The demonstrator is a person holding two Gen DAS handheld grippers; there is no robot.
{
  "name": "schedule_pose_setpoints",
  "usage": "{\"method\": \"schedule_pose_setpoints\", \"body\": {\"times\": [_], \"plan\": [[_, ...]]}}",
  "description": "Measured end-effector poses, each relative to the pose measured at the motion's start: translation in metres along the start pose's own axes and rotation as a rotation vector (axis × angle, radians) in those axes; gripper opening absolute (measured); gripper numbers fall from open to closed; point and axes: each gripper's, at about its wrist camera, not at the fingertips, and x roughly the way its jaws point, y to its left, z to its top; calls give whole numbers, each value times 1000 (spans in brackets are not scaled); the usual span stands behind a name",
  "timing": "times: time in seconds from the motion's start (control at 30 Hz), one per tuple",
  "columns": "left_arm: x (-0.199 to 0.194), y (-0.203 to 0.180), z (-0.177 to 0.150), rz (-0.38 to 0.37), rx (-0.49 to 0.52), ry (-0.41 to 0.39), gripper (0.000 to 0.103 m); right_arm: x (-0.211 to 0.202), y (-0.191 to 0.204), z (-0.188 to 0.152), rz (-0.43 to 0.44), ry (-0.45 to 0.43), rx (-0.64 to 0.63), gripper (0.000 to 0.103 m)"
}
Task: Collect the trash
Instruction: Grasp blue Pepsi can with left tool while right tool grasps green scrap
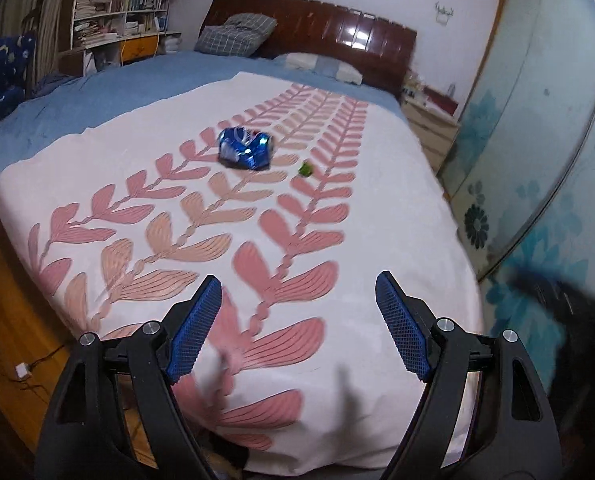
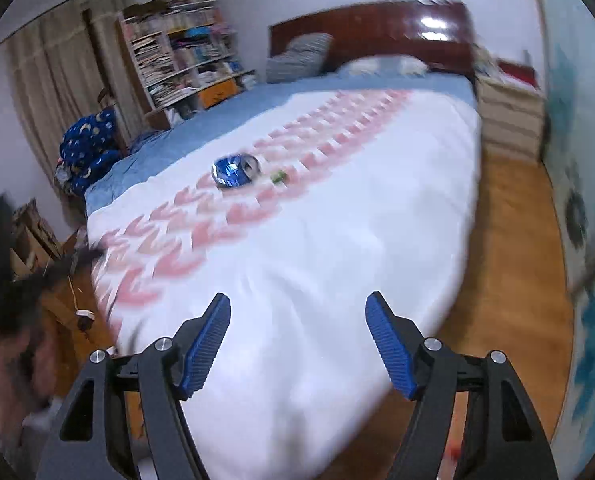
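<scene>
Fingers of the left gripper (image 1: 297,284) and the right gripper (image 2: 298,304) stand spread wide apart, holding nothing, both above the near end of the bed (image 1: 377,208). Well ahead — on the white quilt (image 2: 337,240) with its pink leaf pattern — lies a crushed blue can (image 1: 246,150), and just beside it, apart, a small green scrap (image 1: 306,169).
</scene>
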Motion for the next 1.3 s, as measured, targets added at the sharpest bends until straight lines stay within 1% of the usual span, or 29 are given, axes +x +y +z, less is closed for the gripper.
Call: {"method": "schedule_pose_setpoints", "body": {"times": [0.03,0.13,0.17,0.2,0.23,0.27,0.33,0.4,0.43,0.47,0.5,0.57,0.6,0.63,0.73,0.83,0.87,0.9,0.93,1.0,1.03,1.07,1.1,1.13,1.17,1.23,1.3], "plan": [[0,5,-1,2,0,10,79,29,10,20,-18,-6,-14,68],[-3,15,2,-30,-35,11,79,97,28,62,0,5,-11,68],[-1,20,4,-32,-48,10,79,131,35,80,7,16,-9,68],[2,24,6,-33,-66,11,79,156,41,92,2,28,-12,68],[6,27,8,-32,-83,15,79,180,47,104,-8,39,-21,68],[9,28,9,-31,-92,17,79,216,56,117,-22,56,-45,68],[18,32,13,-30,-115,28,79,261,60,131,-62,90,-72,63],[23,35,14,-37,-136,33,79,307,60,141,-99,151,-59,63],[25,36,15,-33,-139,38,79,324,58,143,-109,181,-43,58],[28,37,15,-30,-138,44,79,342,50,140,-123,224,4,52],[32,37,15,-29,-137,53,79,344,45,136,-126,230,22,40],[38,37,15,-31,-135,68,79,344,43,136,-110,201,56,29],[41,37,15,-32,-133,76,79,341,41,135,-94,191,68,17],[43,37,15,-31,-131,82,79,338,38,134,-74,178,83,17],[50,37,16,-16,-120,93,79,309,28,129,-17,89,126,17],[53,46,23,-12,-147,89,79,257,21,116,41,-16,192,16],[54,50,27,-15,-162,84,79,233,19,108,74,-58,200,16],[58,56,33,-9,-178,74,84,218,17,101,96,-80,199,16],[64,61,41,-2,-188,65,86,201,16,86,121,-96,197,17],[82,65,63,6,-167,52,87,188,12,63,148,-98,197,17],[96,65,77,16,-143,41,89,184,5,50,189,-98,214,17],[107,64,88,19,-126,27,90,180,-2,47,212,-110,239,17],[123,63,101,5,-98,5,91,176,-12,44,225,-128,283,17],[141,63,113,5,-72,-8,91,177,-19,42,231,-126,319,17],[158,63,123,19,-58,-6,91,185,-28,39,253,-97,362,17],[198,68,142,45,-82,29,91,188,-33,37,264,-84,383,17],[225,73,151,20,-143,36,91,189,-32,36,286,-79,369,17]]}}
